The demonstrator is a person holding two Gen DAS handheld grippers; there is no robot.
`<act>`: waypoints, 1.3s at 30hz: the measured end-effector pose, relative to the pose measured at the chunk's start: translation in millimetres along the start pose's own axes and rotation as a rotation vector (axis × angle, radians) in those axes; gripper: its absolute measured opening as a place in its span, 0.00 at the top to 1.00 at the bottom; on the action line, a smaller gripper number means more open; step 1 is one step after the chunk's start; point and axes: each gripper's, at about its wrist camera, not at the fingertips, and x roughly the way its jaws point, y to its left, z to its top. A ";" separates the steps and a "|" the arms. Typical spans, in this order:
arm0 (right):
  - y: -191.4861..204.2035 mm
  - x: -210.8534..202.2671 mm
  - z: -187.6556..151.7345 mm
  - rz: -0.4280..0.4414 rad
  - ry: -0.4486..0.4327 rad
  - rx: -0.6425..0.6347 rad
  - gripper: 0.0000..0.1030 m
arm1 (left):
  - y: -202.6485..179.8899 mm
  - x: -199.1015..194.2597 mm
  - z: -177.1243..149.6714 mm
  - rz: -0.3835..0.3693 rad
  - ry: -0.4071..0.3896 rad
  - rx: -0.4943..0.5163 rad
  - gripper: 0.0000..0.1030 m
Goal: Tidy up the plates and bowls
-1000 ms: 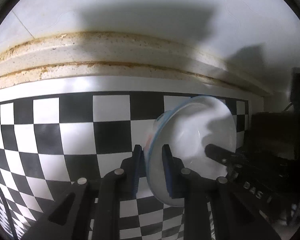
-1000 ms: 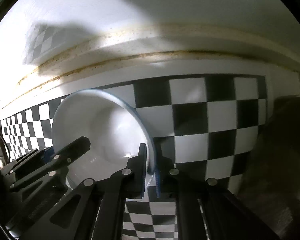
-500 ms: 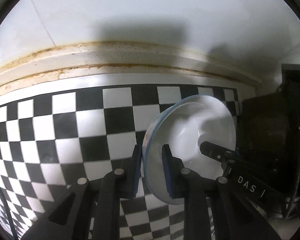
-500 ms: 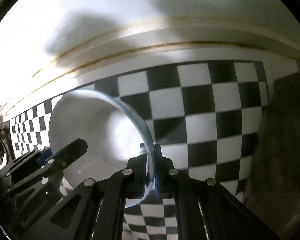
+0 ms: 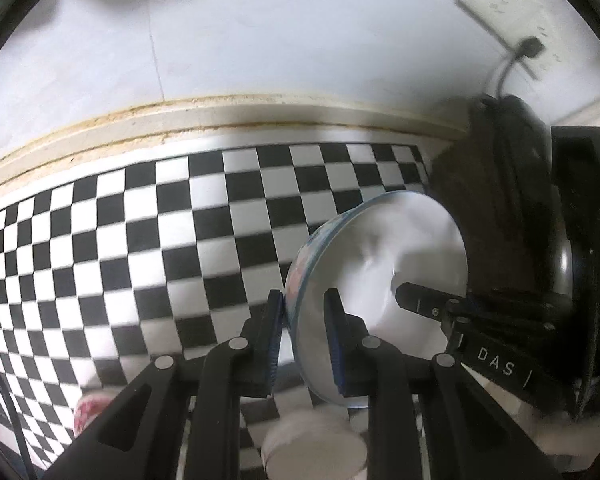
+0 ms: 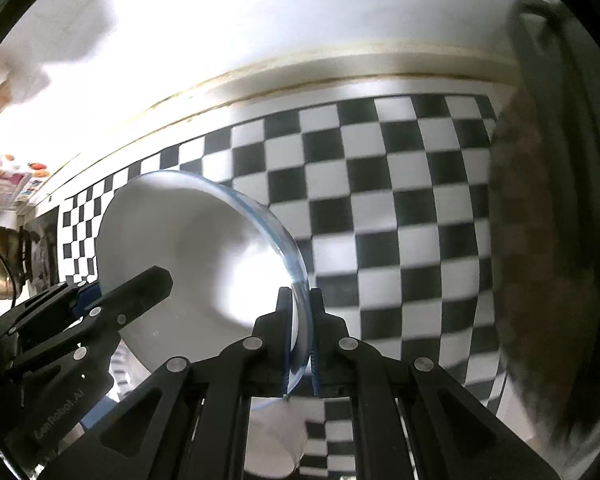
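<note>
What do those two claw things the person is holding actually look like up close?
Both are matte black. The left gripper and right gripper each have two flat fingers on angular linkage bars, joined by round silver pins. The inner pads are blue and ribbed. White lettering shows on both bodies, partly hidden. No sleeves or cables on them are visible.

black-and-white checkered cloth [image 5: 140, 240], white wall [image 5: 260, 32], stained ledge [image 5: 220, 116]

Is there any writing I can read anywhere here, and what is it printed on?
"DAS", then a stroke: white letters on the right gripper, seen from the left wrist view.
"GenRobot.AI", faint and only roughly legible: on the left gripper, seen from the right wrist view.
Colourful printed packaging at the far left: too blurred to read.
The white bowl shows no writing.
</note>
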 end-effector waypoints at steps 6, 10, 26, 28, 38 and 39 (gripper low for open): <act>5.4 -28.1 -61.3 0.020 -0.028 -0.004 0.92 | -9.8 -20.4 -48.8 -0.006 -0.005 0.039 0.82; 6.7 -35.2 -93.1 0.022 -0.036 -0.012 0.92 | -12.5 -31.9 -73.8 -0.015 -0.003 0.059 0.82; 4.0 14.1 -171.6 0.043 0.037 0.014 0.92 | 3.5 -3.8 -143.9 -0.014 0.104 0.061 0.82; 3.1 25.5 -176.8 0.041 0.054 0.020 0.92 | 6.7 4.8 -149.0 -0.010 0.119 0.054 0.82; 0.6 57.3 -190.0 -0.001 0.093 0.014 0.92 | 9.0 35.1 -161.5 0.008 0.183 0.053 0.82; -0.6 58.8 -189.6 -0.002 0.098 0.018 0.92 | 8.2 37.3 -162.1 0.008 0.188 0.056 0.82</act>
